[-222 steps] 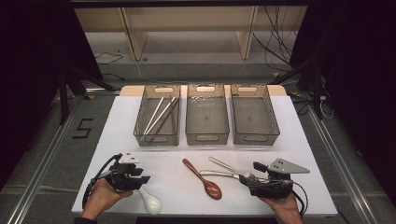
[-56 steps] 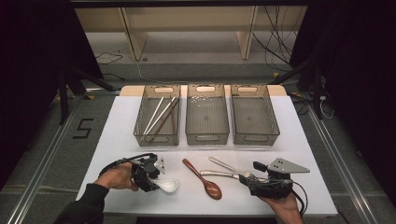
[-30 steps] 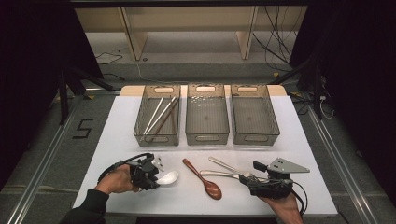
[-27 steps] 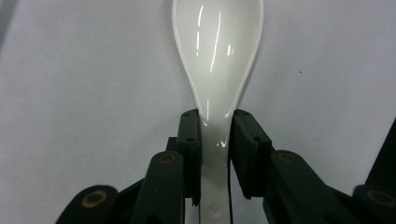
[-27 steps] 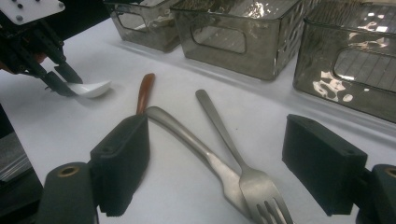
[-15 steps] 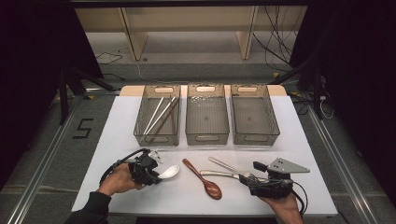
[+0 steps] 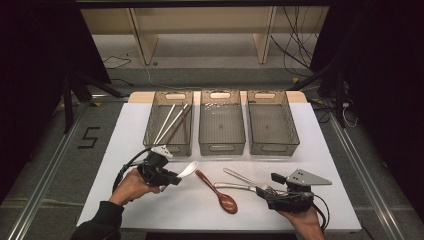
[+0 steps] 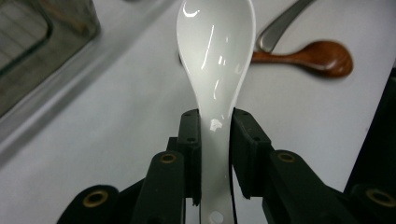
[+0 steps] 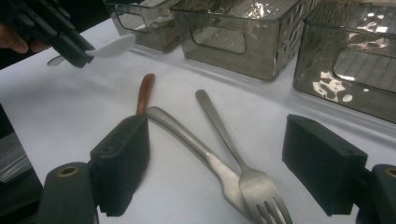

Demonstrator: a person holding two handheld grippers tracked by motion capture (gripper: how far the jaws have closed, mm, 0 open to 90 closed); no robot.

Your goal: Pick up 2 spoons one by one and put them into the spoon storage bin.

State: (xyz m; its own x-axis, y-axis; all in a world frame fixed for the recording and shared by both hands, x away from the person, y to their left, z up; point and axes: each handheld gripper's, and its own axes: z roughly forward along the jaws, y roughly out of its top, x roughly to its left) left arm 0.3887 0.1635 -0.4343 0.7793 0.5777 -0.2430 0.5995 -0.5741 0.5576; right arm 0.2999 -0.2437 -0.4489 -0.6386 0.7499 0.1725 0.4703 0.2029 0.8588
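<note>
Table [image 7: 125, 135]: white top, with three smoky clear bins in a row along its far edge and loose cutlery near its front edge.
Left gripper [image 7: 171, 177]: held in the person's left hand [image 7: 131, 184] near the front left part of the table; its jaws are clamped on the handle of a white spoon [image 8: 216, 65].
White spoon: sticks out past the jaws with its bowl pointing toward the middle of the table, hollow side up in the left gripper view; in the right gripper view it looks lifted clear of the table top.
Right gripper [image 9: 233, 165]: held in the right hand [image 7: 304, 222] near the front right corner, jaws wide apart with nothing between the pads, low over the table.
Fork [image 9: 236, 158]: metal, lying flat between the open right jaws, tines toward the front edge and handle running off toward the bins.
Metal spoon [image 9: 194, 142]: lies just beside the fork and crosses under it near the tines; its bowl is hidden.
Wooden spoon [image 7: 217, 192]: brown, flat on the table between the two grippers, bowl toward the front edge, handle angled back to the left.
Left bin [image 7: 150, 135]: holds a few long thin sticks, white and dark, lying lengthwise.
Middle bin [image 7: 222, 146]: a few small bits at its far end, too small to tell.
Right bin [image 7: 295, 134]: stands nearest the far right corner, just beside the middle one.
</note>
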